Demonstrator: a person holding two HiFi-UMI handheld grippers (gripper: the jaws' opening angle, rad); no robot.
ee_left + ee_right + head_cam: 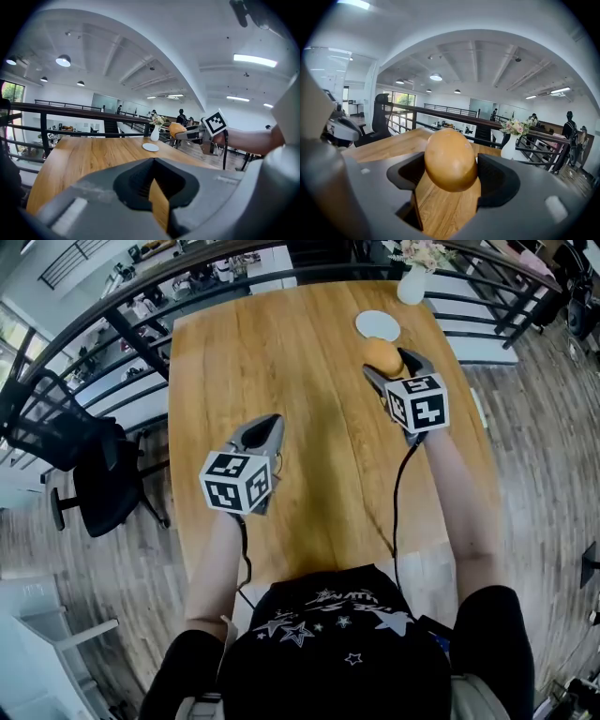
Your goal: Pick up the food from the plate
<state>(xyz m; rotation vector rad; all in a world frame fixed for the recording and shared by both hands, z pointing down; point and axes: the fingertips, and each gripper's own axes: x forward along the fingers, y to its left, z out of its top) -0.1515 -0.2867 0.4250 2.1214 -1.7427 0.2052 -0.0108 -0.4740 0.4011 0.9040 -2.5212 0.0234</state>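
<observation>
Right tongs (397, 367) clamp the orange food (450, 159) above the table (300, 362); left tongs (266, 427) closed, empty.

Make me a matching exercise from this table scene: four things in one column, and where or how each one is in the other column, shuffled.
Things
1. bun
2. plate
3. vase
4. left gripper

States
A. jaws together, holding nothing
B. white and bare, lying on the table
C. clamped in the right gripper, lifted off the table
D. at the table's far edge, holding flowers

Pairs: 1-C, 2-B, 3-D, 4-A
</observation>
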